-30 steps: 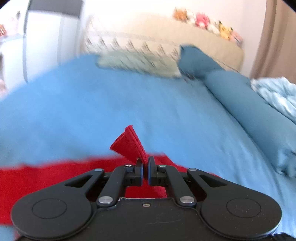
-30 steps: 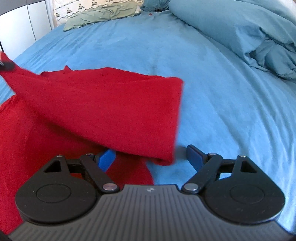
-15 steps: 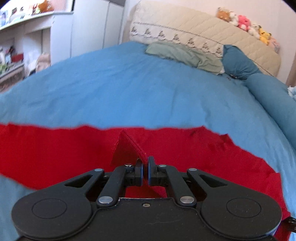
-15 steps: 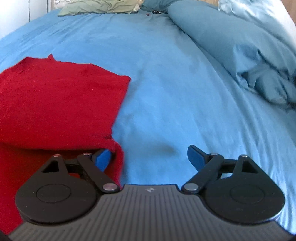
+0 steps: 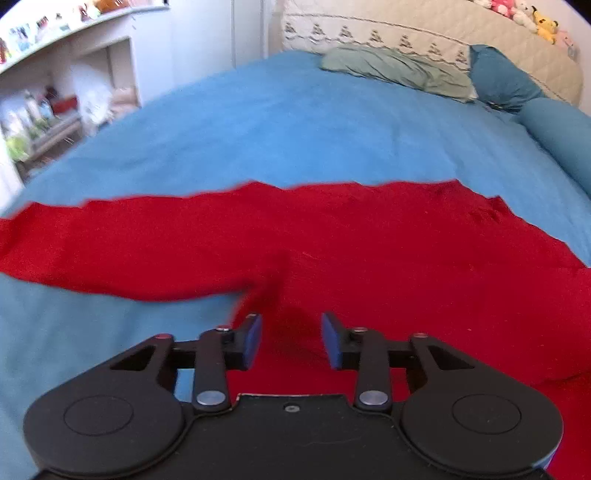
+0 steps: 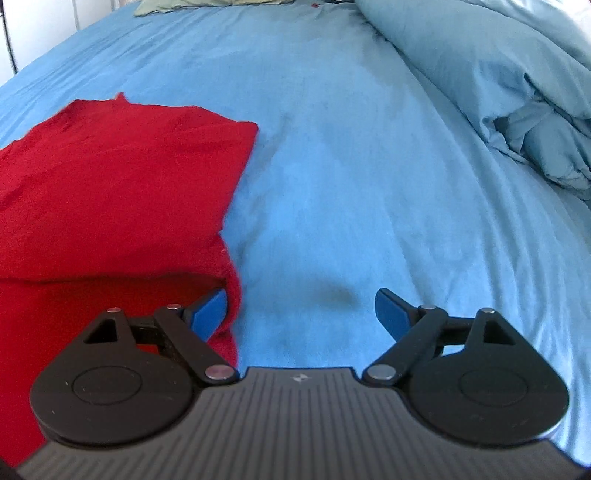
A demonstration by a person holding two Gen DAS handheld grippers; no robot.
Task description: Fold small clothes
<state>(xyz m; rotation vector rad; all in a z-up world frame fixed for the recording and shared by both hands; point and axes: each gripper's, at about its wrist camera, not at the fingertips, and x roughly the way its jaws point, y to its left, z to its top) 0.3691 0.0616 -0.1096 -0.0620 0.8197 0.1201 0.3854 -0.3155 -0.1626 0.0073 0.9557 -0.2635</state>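
Note:
A red garment point(image 5: 369, 251) lies on the blue bed sheet point(image 5: 295, 129), one layer folded over another, with a sleeve stretching to the left. My left gripper point(image 5: 291, 339) is open just above the cloth and holds nothing. In the right wrist view the red garment point(image 6: 110, 177) fills the left side, its folded edge facing right. My right gripper point(image 6: 299, 310) is open wide at the garment's right edge, its left fingertip point(image 6: 210, 308) against the cloth, the right one over bare sheet.
A rumpled light blue duvet point(image 6: 517, 92) lies to the right. A green pillow point(image 5: 395, 70), a dark blue pillow point(image 5: 498, 81) and a quilted headboard point(image 5: 443, 33) with plush toys are at the far end. White shelves point(image 5: 55, 110) stand left of the bed.
My left gripper carried a pinched fold of the red cloth over the garment, then opened and let it go. The cloth now lies flat. My right gripper stayed open.

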